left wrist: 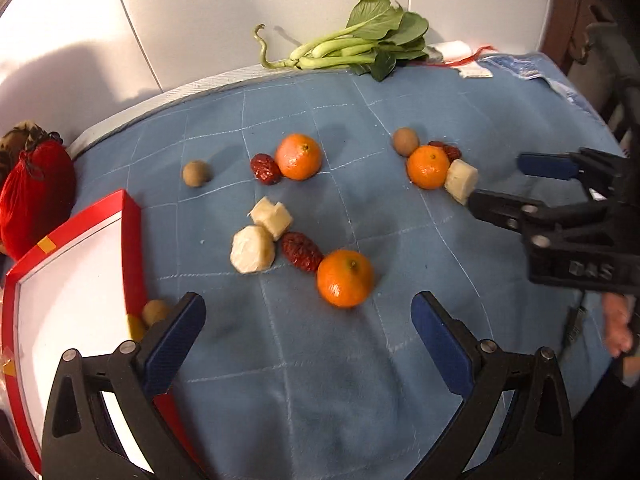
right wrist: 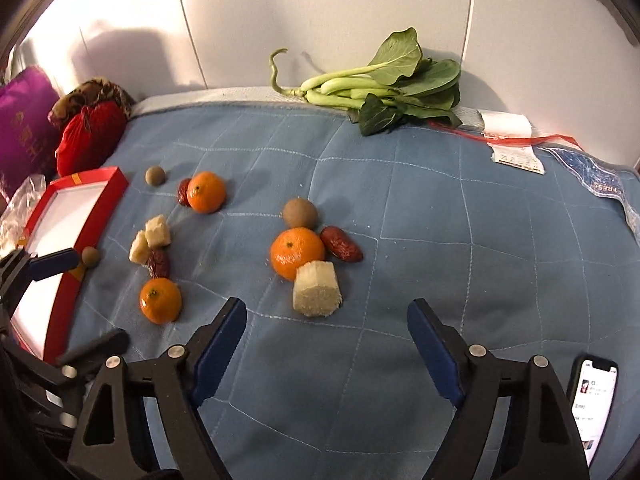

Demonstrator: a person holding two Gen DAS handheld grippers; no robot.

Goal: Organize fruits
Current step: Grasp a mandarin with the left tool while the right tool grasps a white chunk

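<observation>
Three bright mandarins (left wrist: 345, 278) sit scattered on the blue quilted blanket (left wrist: 360, 380), each keeping company with wrinkled red dates (left wrist: 302, 251), pale cut chunks (left wrist: 253, 249) (fibrous at the cut ends) and small brown round fruits (left wrist: 196, 173). The red-rimmed tray (left wrist: 132, 216) lies at the blanket's left edge, its white floor bare; one brown fruit rests just outside its rim. The left gripper (left wrist: 308, 312) hovers with jaws wide apart near the closest mandarin, gripping nothing. The right gripper (right wrist: 326, 316) also gapes, empty, just short of a pale chunk (right wrist: 317, 289).
</observation>
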